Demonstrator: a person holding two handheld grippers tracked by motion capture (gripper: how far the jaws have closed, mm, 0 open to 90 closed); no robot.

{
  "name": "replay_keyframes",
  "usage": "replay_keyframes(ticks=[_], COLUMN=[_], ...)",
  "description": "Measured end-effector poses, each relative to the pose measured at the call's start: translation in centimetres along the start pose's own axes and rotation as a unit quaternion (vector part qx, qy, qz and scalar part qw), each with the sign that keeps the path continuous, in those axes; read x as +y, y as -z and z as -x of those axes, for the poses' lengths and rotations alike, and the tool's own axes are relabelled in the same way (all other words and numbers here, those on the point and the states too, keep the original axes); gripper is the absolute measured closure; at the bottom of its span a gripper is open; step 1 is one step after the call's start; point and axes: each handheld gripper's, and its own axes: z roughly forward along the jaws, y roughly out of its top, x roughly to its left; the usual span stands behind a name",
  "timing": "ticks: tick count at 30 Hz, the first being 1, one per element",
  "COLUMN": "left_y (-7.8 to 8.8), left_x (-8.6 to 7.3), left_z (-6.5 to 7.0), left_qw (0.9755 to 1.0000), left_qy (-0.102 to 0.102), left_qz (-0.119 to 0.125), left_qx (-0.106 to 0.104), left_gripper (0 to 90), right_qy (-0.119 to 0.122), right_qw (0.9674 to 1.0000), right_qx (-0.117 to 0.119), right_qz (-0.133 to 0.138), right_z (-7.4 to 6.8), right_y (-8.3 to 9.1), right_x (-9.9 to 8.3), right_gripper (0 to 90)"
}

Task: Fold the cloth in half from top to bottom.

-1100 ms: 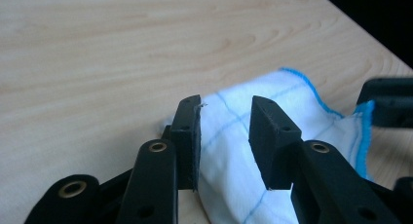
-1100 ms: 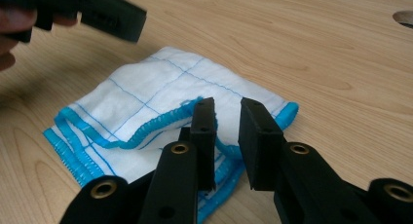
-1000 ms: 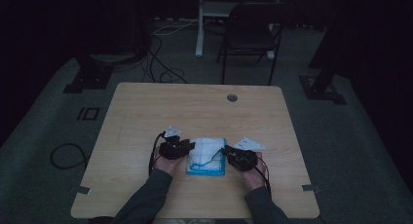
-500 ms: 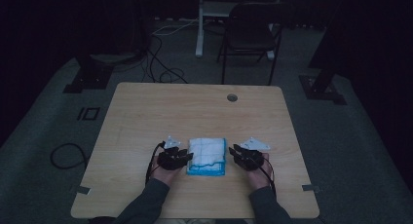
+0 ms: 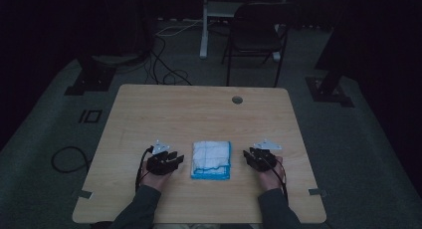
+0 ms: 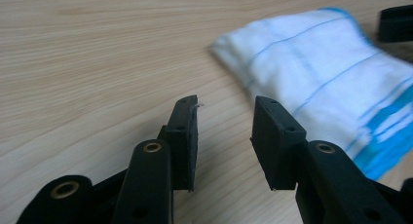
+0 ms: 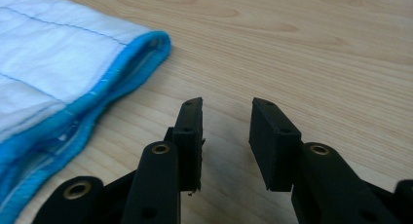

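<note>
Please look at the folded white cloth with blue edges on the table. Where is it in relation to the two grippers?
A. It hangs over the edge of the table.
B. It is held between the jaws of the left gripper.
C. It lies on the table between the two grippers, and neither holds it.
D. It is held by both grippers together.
C: the cloth lies flat on the table between the left gripper and the right gripper, and both pairs of jaws stand open with nothing in them.

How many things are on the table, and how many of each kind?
Folded white-and-blue cloth: 1
Black grippers, the left gripper and the right gripper: 2
Total: 3
</note>
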Motion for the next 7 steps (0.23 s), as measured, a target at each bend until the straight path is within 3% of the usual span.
replay_keyframes(ticks=[7], left_y=[0.69], left_x=[-0.64], left_z=[-0.89], left_qw=[0.9998], left_qy=[0.006], left_qz=[0.001], left_qx=[0.021], left_gripper=[61.6], right_qy=[-0.008], right_qw=[0.9999], right_qx=[-0.006], right_qz=[-0.002], right_z=[0.67], right_y=[-0.06], right_x=[-0.13], right_gripper=[65.8])
